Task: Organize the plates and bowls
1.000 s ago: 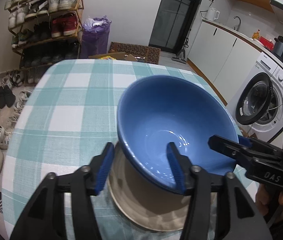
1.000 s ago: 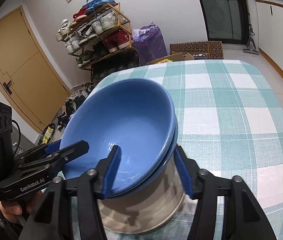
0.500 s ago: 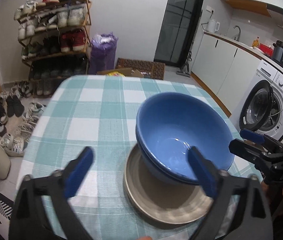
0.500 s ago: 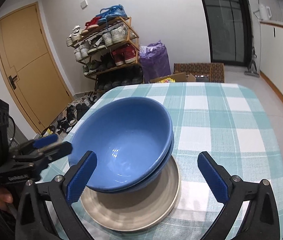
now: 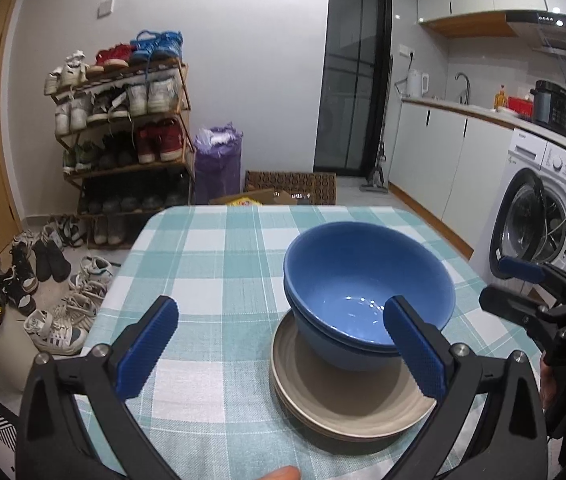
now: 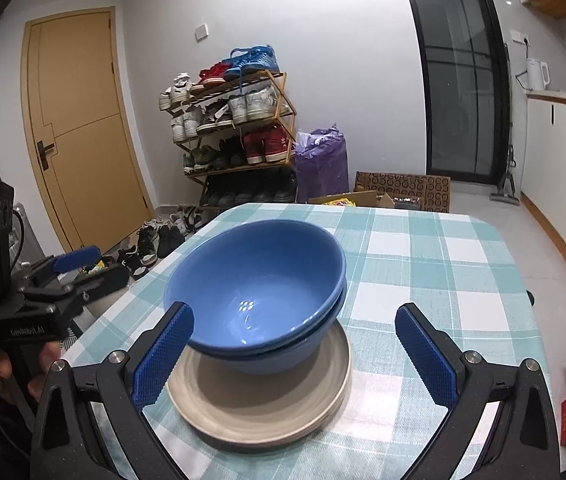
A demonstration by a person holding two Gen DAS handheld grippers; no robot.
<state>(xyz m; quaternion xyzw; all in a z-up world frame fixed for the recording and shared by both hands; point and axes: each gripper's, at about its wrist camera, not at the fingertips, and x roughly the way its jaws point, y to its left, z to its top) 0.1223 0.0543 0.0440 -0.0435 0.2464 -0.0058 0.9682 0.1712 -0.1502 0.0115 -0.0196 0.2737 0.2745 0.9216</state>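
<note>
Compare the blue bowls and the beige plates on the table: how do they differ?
The blue bowls are deep and glossy; the beige plates are flat, wide and dull. The bowls sit on top, toward the far side of the stack; the plates lie underneath, directly on the checked tablecloth, their near part left bare. Both kinds are round, nested with their own kind, and stand free of both open grippers.

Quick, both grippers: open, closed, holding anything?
Left gripper: open, just widened, holding nothing.
Right gripper: open, just widened, holding nothing; blue bowls sit free on the plates.
</note>
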